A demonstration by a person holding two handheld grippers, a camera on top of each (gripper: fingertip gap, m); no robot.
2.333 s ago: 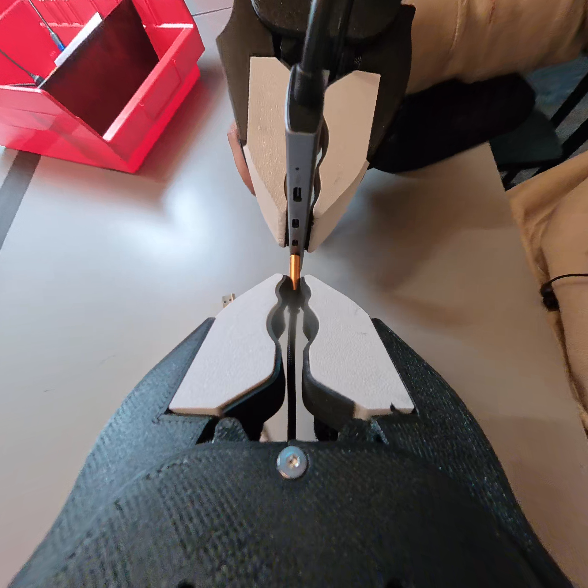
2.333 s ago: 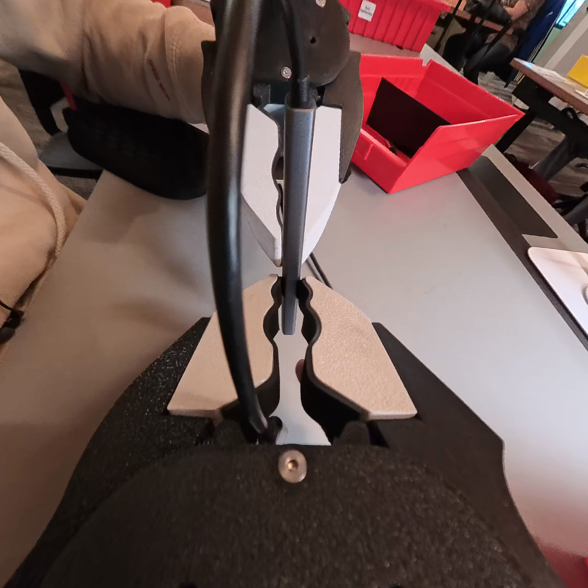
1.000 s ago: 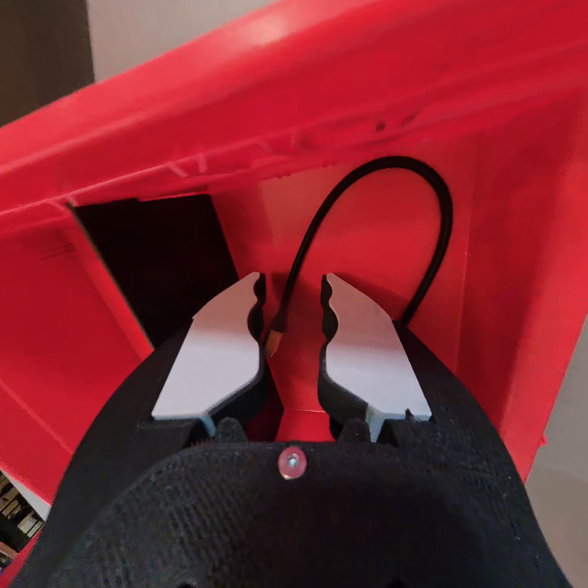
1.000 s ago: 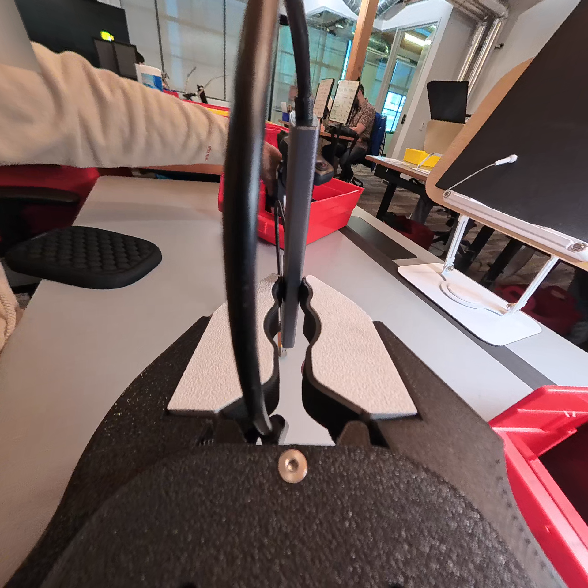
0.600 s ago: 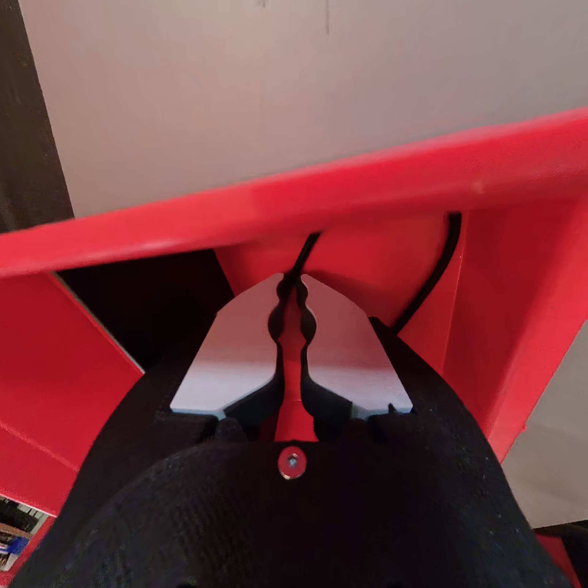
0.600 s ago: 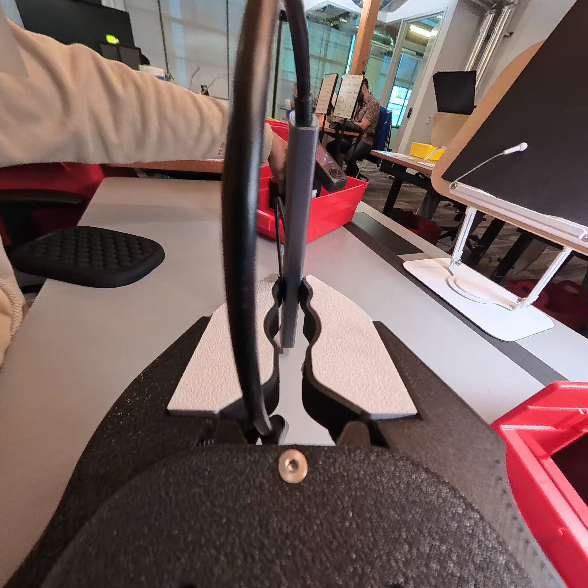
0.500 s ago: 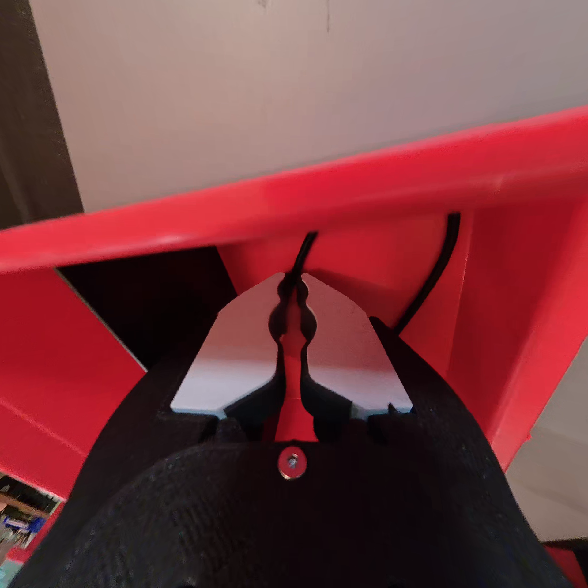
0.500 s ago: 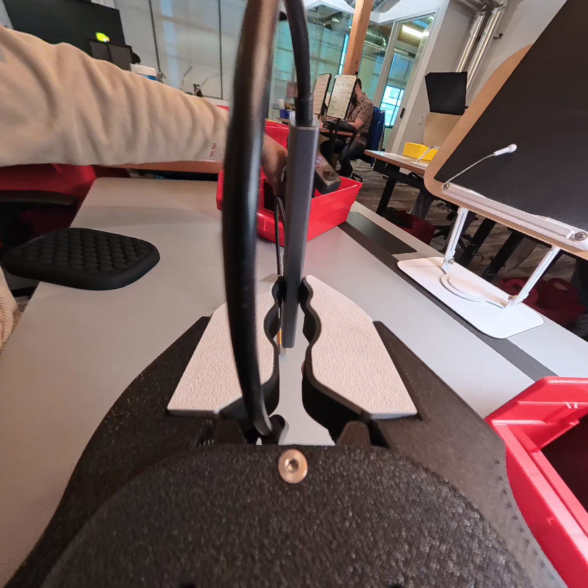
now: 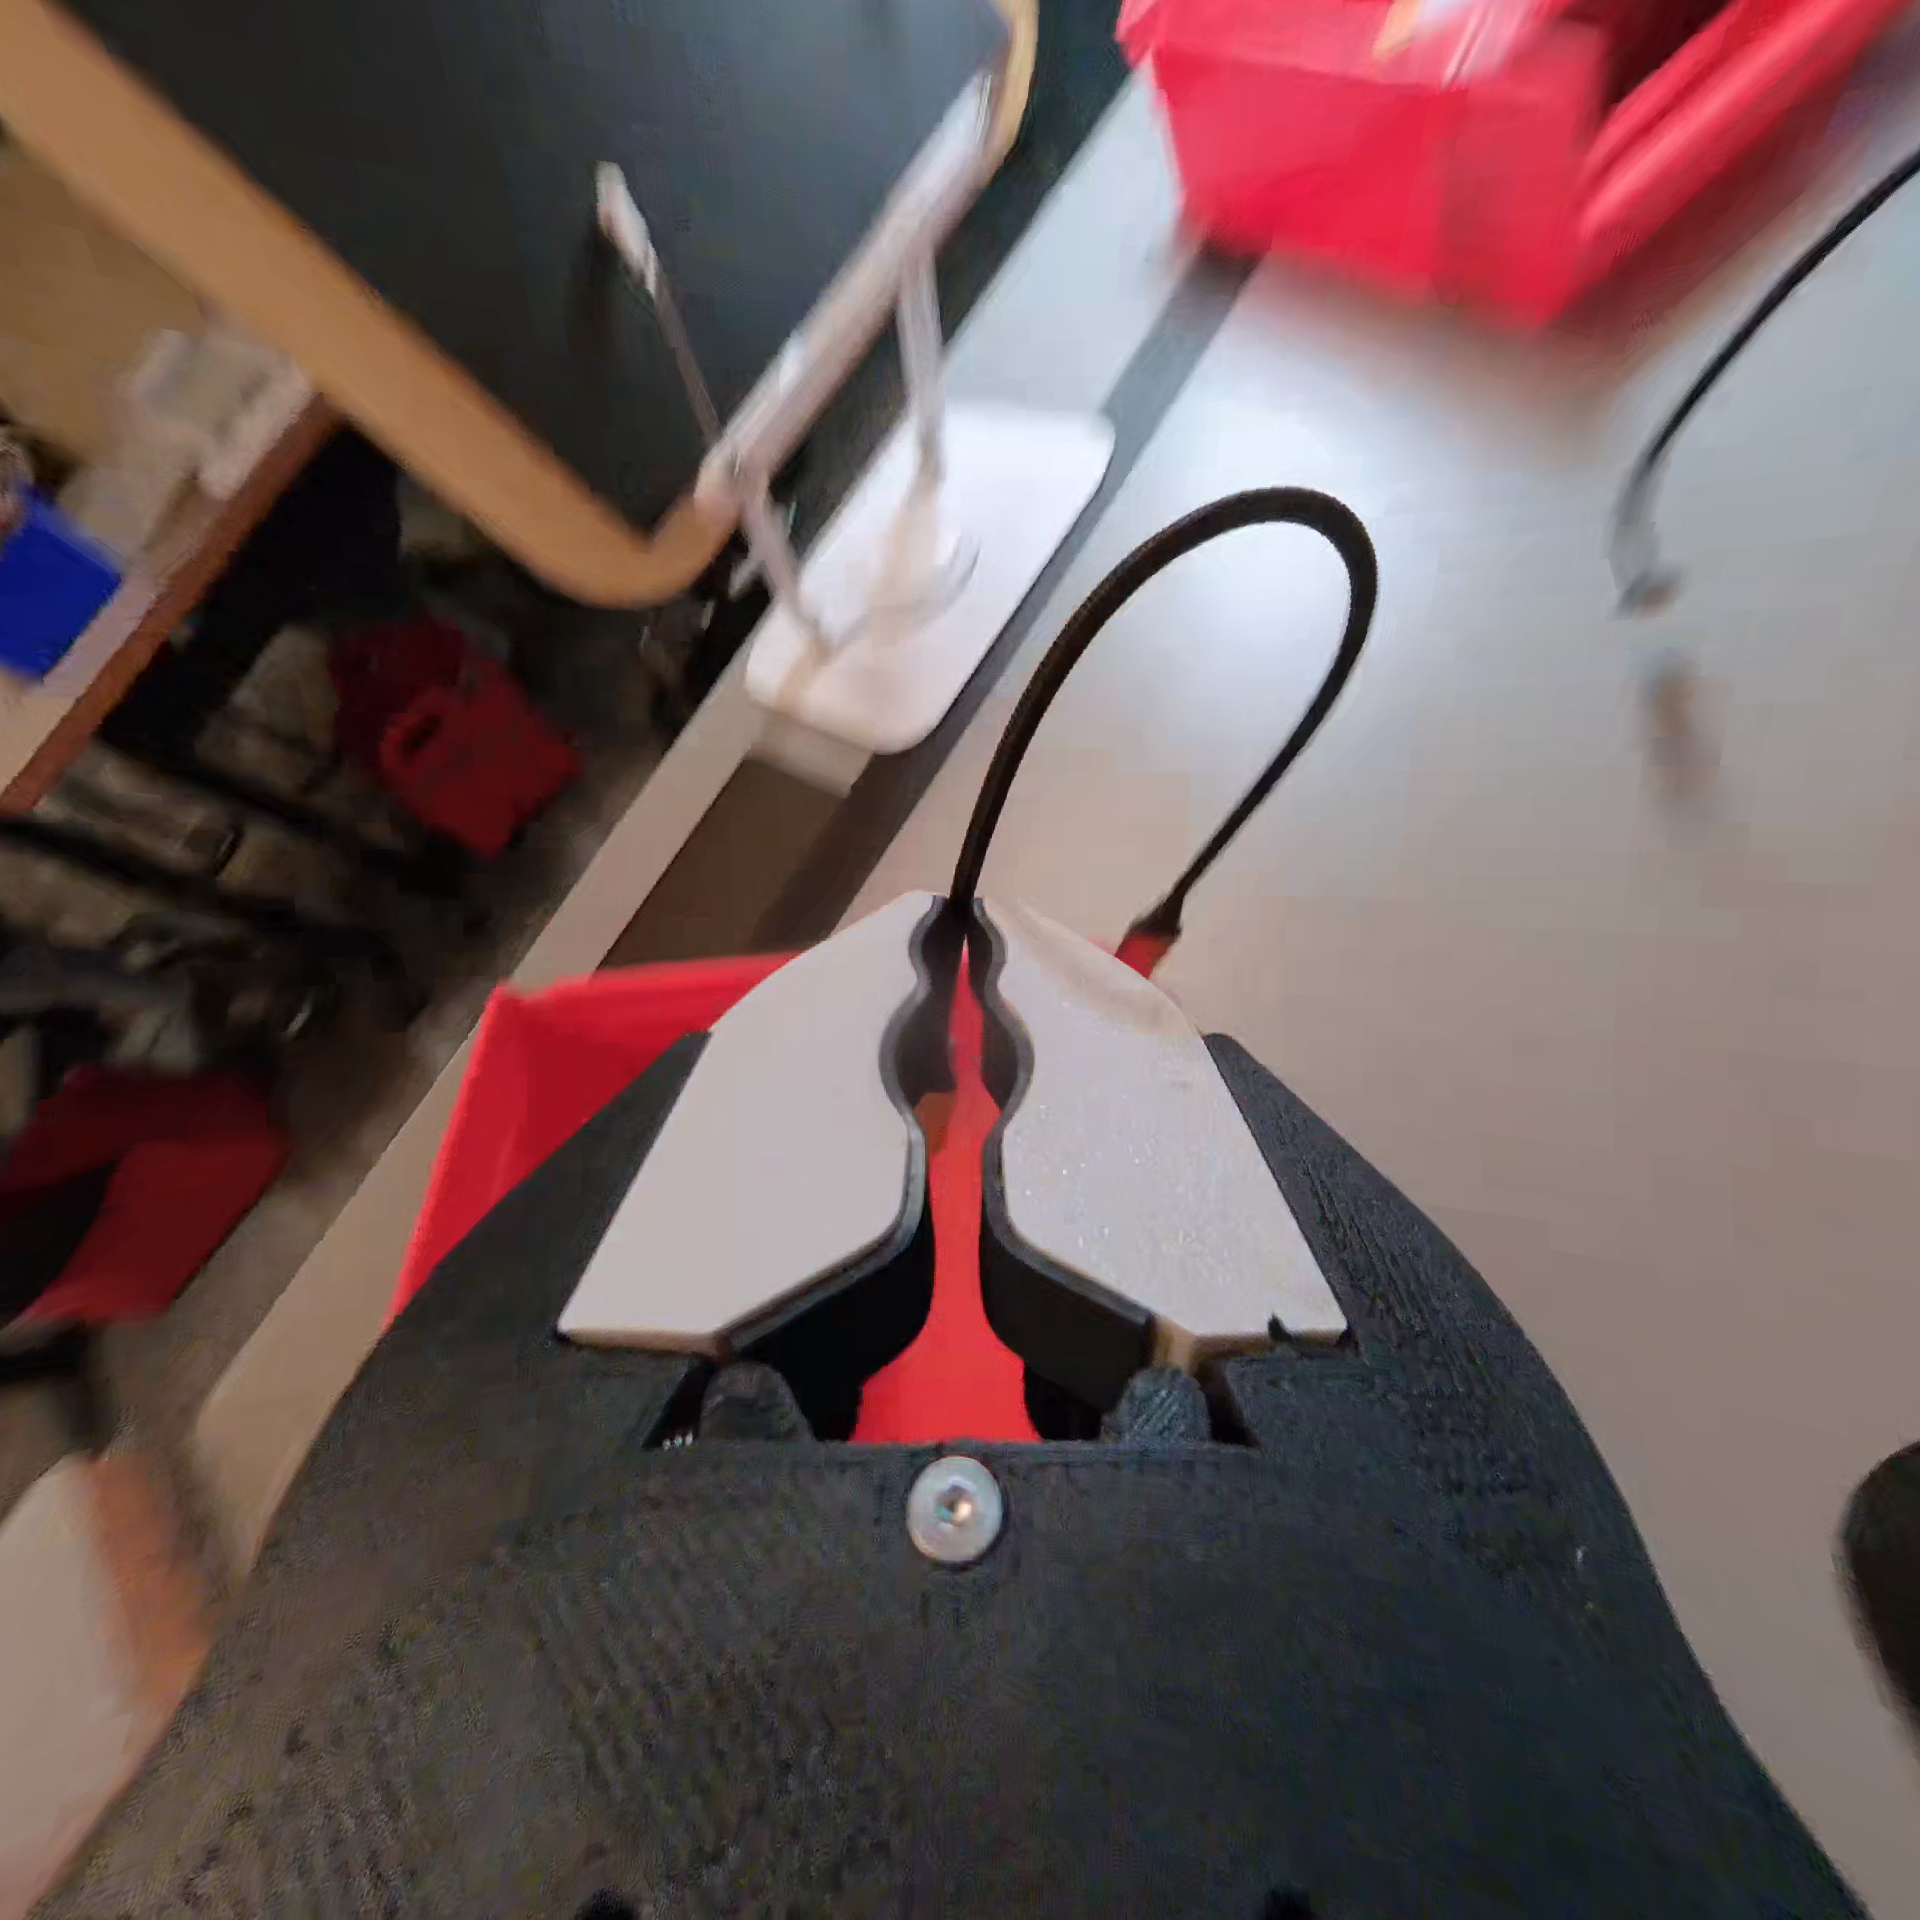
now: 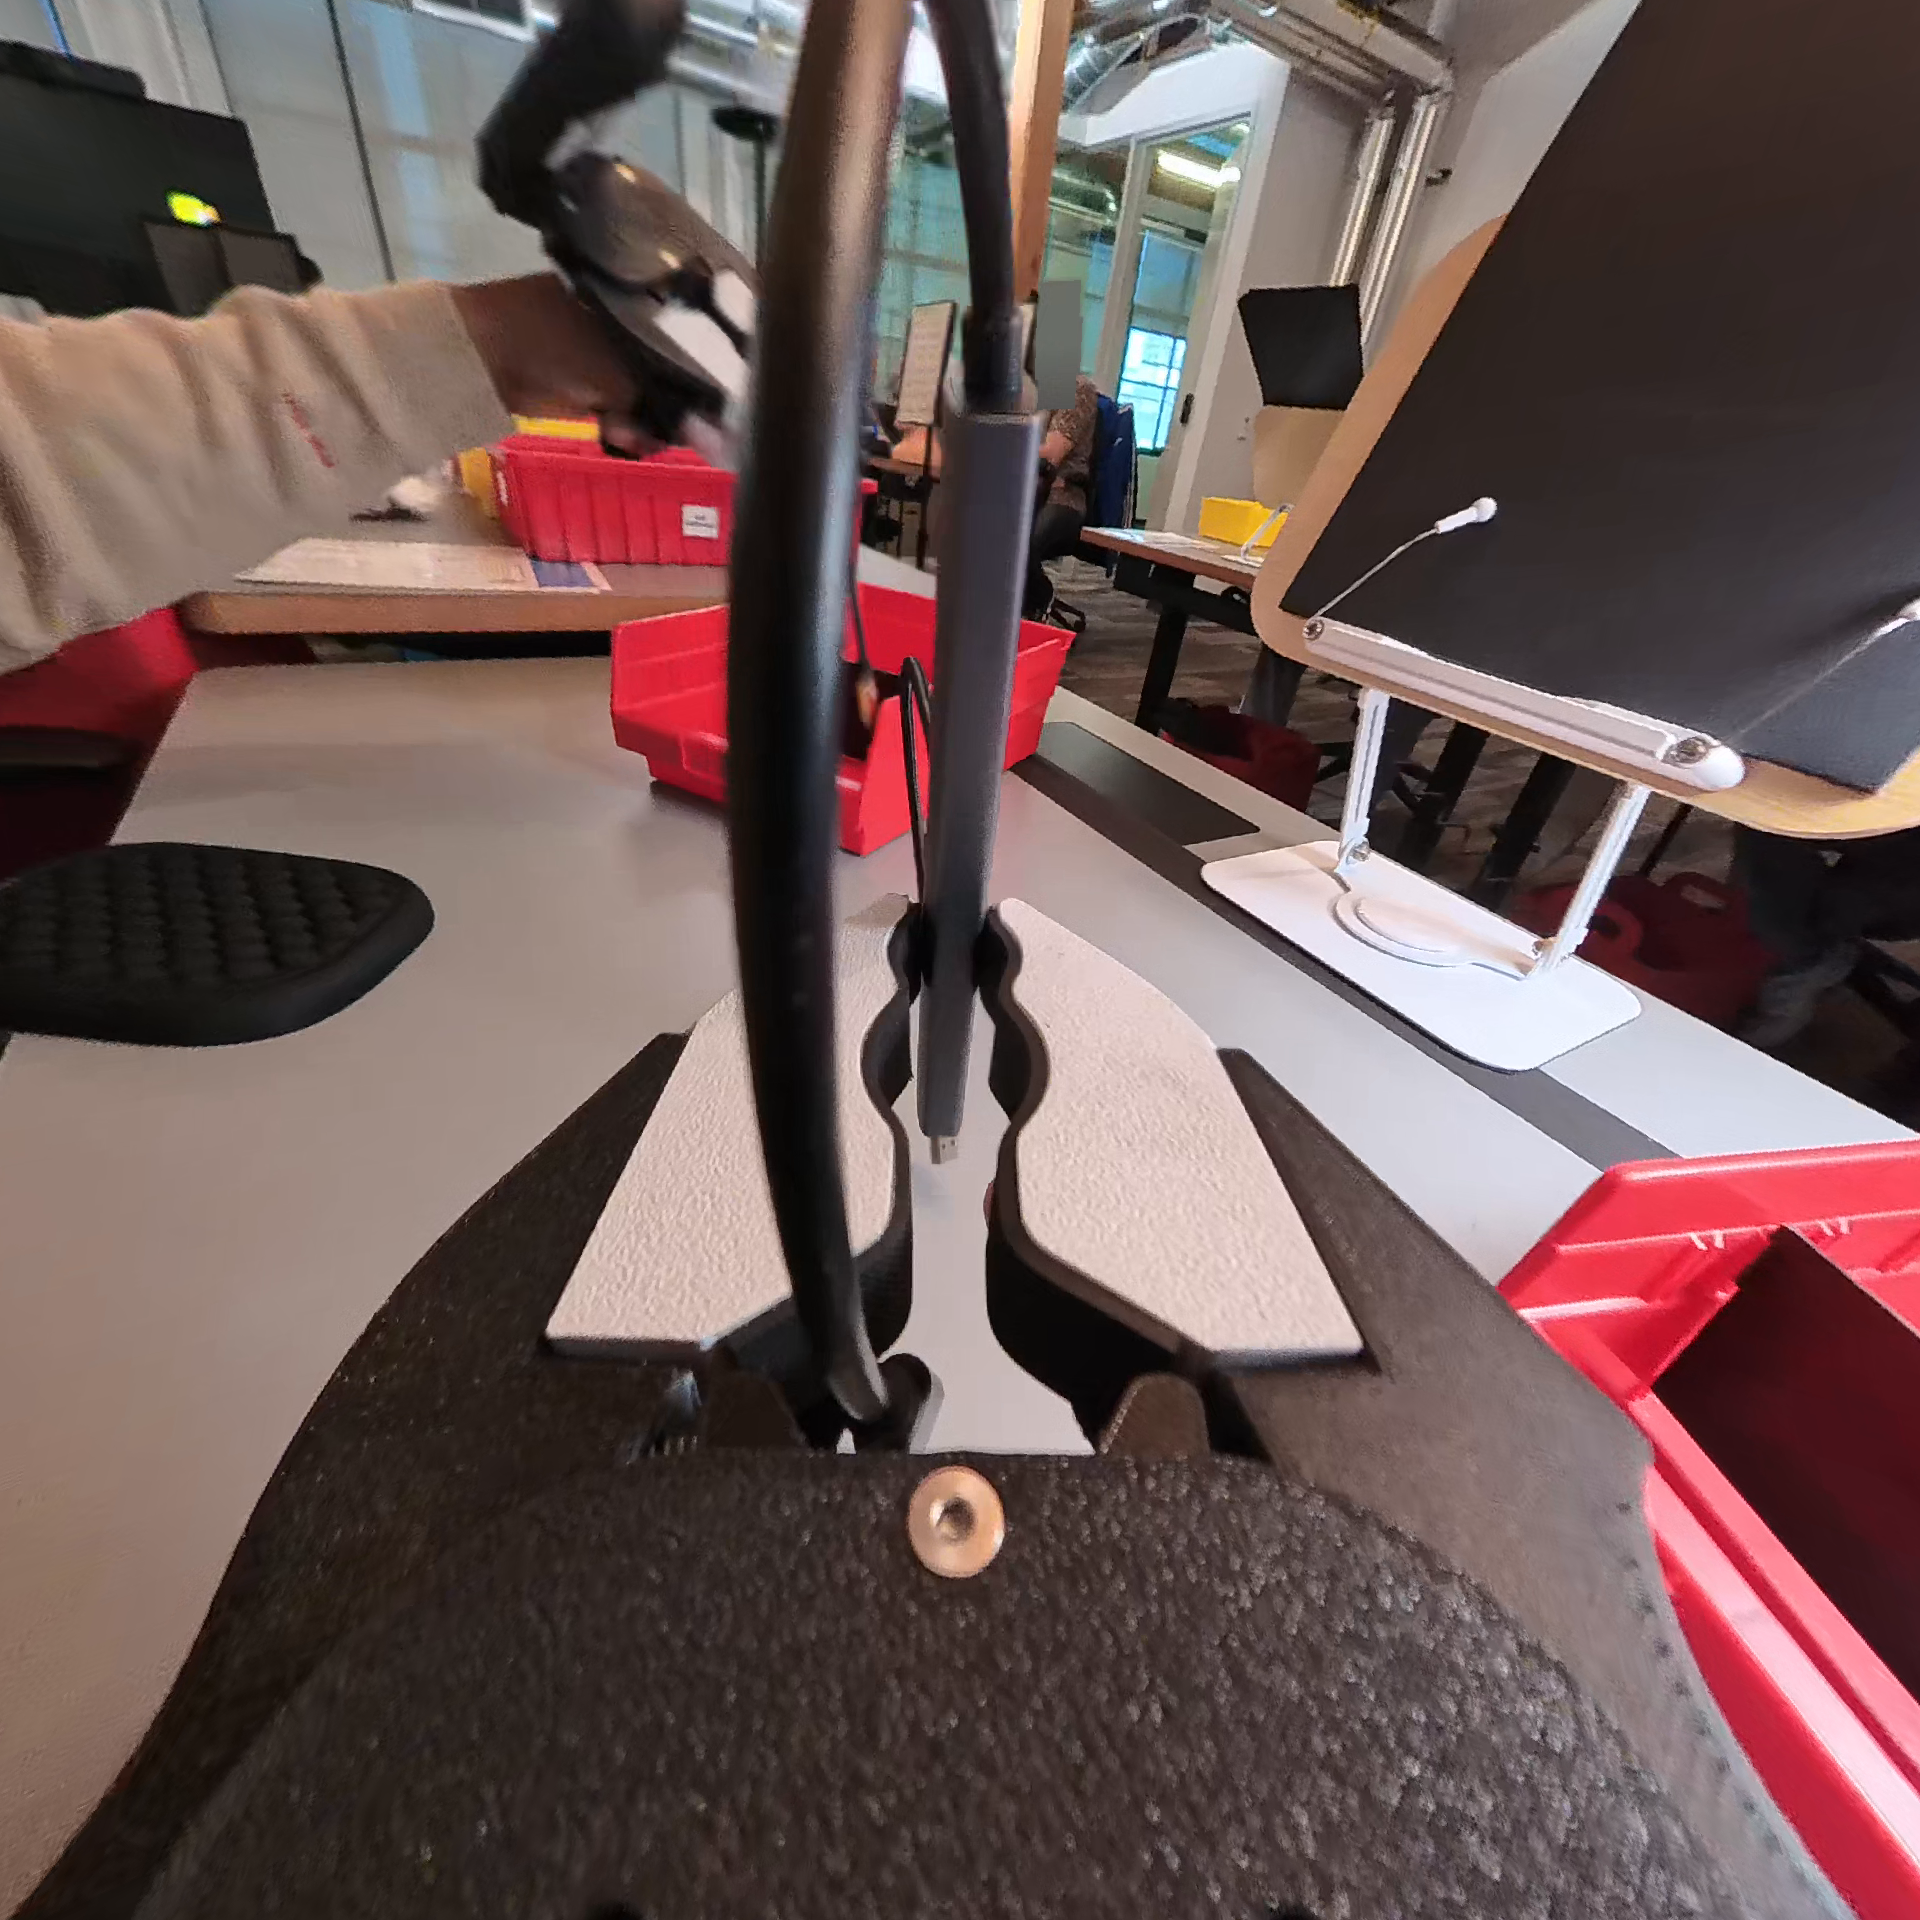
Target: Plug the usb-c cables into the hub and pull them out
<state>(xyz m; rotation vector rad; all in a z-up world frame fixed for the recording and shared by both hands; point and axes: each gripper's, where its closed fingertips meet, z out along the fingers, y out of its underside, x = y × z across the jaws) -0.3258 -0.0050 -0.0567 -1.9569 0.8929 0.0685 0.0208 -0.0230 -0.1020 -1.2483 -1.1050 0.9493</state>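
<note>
Bright, even daylight from the far windows (image 10: 1148,374) fills both views. The left wrist view is smeared by motion blur (background worst); edges bow with wide-angle distortion.

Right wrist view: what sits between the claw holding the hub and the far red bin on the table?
Only bare grey tabletop. Between the right claw, shut on the grey hub, and the far red bin, nothing else rests on it, as the right wrist view shows.

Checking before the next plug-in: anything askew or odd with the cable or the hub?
Nothing damaged. The left hand-held gripper pinches the black cable by its cord, not the plug, so it arches loosely. The hub stands upright in the right hand-held gripper, its own thick lead looping across the view.
</note>
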